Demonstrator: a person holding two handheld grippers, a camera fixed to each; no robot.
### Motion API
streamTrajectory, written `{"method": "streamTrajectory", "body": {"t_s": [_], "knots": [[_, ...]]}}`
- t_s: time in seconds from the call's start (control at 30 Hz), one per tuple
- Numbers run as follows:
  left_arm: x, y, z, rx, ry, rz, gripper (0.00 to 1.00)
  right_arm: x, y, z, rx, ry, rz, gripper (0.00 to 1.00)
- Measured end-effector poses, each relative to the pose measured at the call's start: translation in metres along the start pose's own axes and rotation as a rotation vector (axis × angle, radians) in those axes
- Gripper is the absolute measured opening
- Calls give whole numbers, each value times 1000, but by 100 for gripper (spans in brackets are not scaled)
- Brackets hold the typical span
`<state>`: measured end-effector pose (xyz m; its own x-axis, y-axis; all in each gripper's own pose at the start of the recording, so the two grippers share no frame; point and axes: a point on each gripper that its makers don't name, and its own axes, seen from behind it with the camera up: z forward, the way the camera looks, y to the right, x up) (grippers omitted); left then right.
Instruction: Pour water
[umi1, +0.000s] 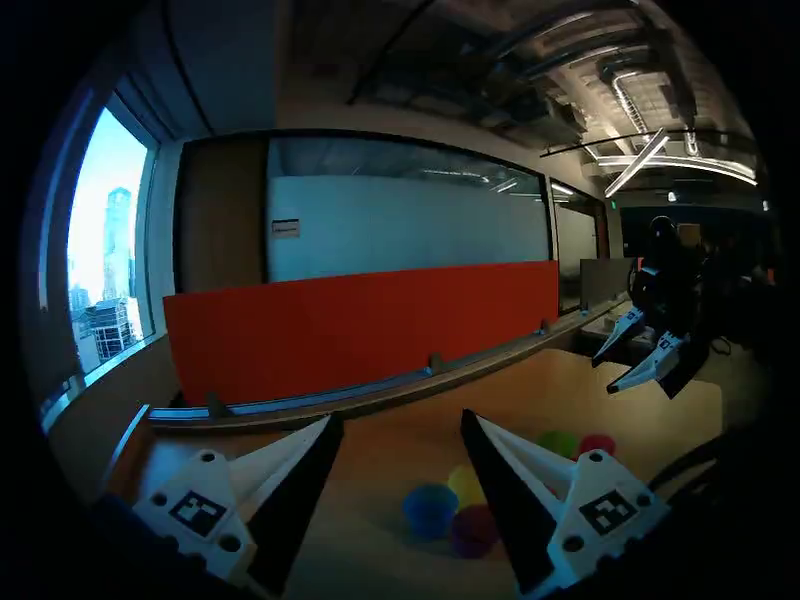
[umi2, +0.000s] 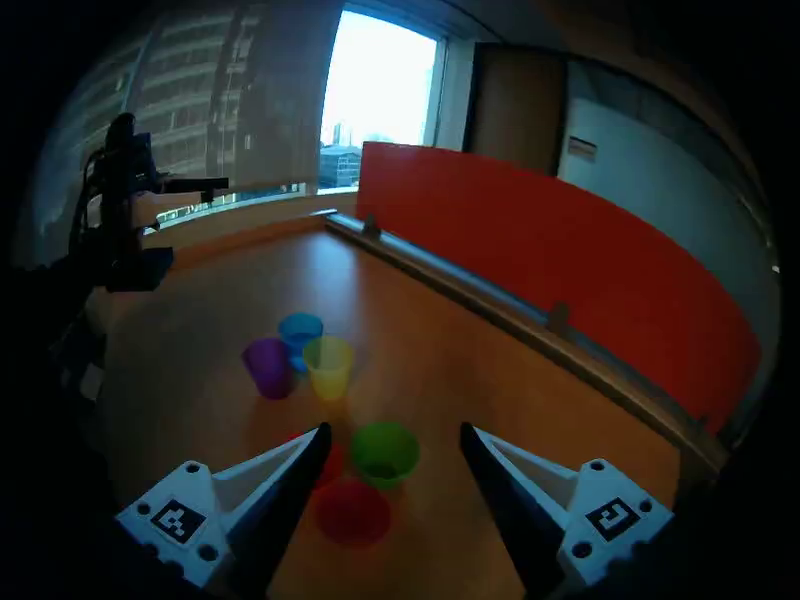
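Left tongs wide, empty. Right tongs wide, empty, over bench. Green cup and red cup between its fingers. Yellow cup, purple cup and blue cup clustered beyond.

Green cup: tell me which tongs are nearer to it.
Right. The green cup sits just ahead between the tips of the right tongs; the left tongs stand farther off, beyond the blue cup, yellow cup and purple cup.
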<state>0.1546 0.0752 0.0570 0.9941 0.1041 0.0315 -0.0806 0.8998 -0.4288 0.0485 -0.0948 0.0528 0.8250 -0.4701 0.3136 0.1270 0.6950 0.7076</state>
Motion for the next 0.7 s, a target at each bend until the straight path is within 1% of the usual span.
{"method": "streamTrajectory", "body": {"t_s": [0.1,0.5,0.7], "knots": [[-4,0,2,0,-10,8,87,-7,0,7,7,-28,-12,99],[-17,-6,9,5,-27,1,87,-37,-2,38,53,-128,-33,99],[-19,-4,10,0,-28,4,87,-50,0,54,64,-173,-38,99]]}}
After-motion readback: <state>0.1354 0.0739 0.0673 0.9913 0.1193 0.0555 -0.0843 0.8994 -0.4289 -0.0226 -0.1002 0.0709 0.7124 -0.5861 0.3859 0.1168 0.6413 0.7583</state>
